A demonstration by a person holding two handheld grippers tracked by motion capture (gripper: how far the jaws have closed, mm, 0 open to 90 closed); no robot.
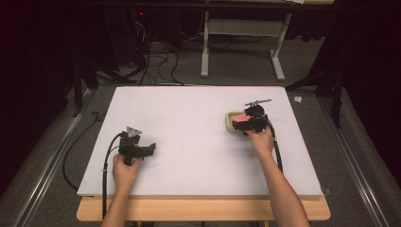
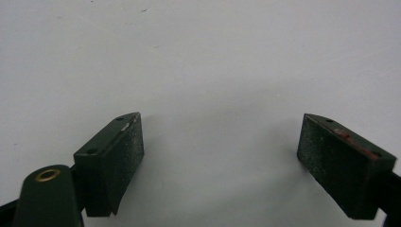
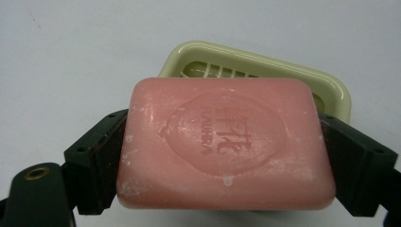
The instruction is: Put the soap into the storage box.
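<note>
The right hand-held gripper [image 3: 222,156] clamps the soap [image 3: 224,142] over the dish [image 3: 331,87]; the left hand-held gripper [image 2: 220,156] gapes over the tabletop [image 2: 213,56].

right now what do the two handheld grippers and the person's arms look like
Both grippers, left gripper and right gripper, are black with two blocky, rough-faced jaws and a brass-ringed hole near the base. The left carries a grey three-cornered plate. Each trails a black cable. The forearms are bare, no sleeves.
</note>
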